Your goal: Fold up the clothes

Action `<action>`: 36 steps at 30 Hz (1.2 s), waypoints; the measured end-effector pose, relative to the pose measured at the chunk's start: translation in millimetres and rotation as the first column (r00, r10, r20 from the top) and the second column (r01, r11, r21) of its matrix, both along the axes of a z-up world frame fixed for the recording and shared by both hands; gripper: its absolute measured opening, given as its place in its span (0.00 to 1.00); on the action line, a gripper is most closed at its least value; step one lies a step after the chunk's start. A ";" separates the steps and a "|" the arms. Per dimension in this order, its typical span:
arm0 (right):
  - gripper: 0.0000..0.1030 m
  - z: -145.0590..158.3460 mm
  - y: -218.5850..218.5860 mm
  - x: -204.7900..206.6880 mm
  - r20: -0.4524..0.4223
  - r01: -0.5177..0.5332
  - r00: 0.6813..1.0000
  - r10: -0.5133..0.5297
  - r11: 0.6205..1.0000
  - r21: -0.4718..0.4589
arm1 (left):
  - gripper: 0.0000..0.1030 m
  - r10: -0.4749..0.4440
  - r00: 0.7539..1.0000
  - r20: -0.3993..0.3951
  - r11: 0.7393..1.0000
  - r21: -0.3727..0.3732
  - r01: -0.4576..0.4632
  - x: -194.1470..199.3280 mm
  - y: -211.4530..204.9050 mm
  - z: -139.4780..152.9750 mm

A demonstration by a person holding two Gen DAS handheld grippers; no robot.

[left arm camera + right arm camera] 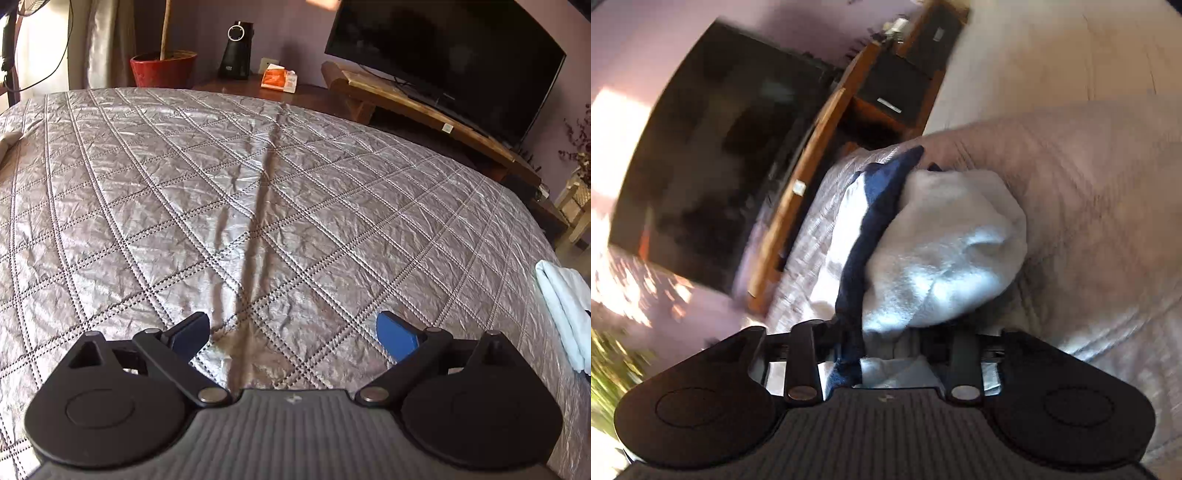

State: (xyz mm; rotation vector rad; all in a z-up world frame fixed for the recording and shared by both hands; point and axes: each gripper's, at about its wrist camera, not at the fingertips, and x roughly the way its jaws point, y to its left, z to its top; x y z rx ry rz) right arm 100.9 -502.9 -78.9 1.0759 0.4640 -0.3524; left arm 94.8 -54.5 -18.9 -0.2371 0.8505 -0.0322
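Note:
In the right wrist view my right gripper (886, 350) is shut on a white garment with navy trim (942, 251), bunched up and hanging from the jaws above the quilted bed cover (1100, 206). The view is blurred and tilted. In the left wrist view my left gripper (293, 334) is open and empty, low over the silver-grey quilted bed cover (258, 192). The white garment (563, 310) shows at the right edge of that view, apart from the left gripper.
A black TV (447, 59) on a wooden stand (424, 107) runs beyond the bed's far right side. A red plant pot (162, 68), a black speaker (236, 48) and an orange packet (279, 77) stand past the far edge. A crease (258, 206) crosses the cover.

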 end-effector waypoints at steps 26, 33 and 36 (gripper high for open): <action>0.90 163.5 157.9 -176.3 -0.545 -0.325 0.836 0.061 0.855 -0.404 | 0.99 -0.204 0.975 -0.087 0.978 0.033 0.208 -161.9 -51.1 113.9; 1.00 200.6 188.4 -237.9 -0.502 -0.319 0.863 0.048 0.823 -0.471 | 0.99 -0.298 0.953 -0.061 0.952 0.050 0.301 -223.9 -75.3 147.6; 1.00 214.3 197.0 -261.3 -0.482 -0.301 0.876 0.034 0.818 -0.490 | 0.99 -0.297 0.954 -0.051 0.952 0.069 0.300 -251.4 -77.1 155.5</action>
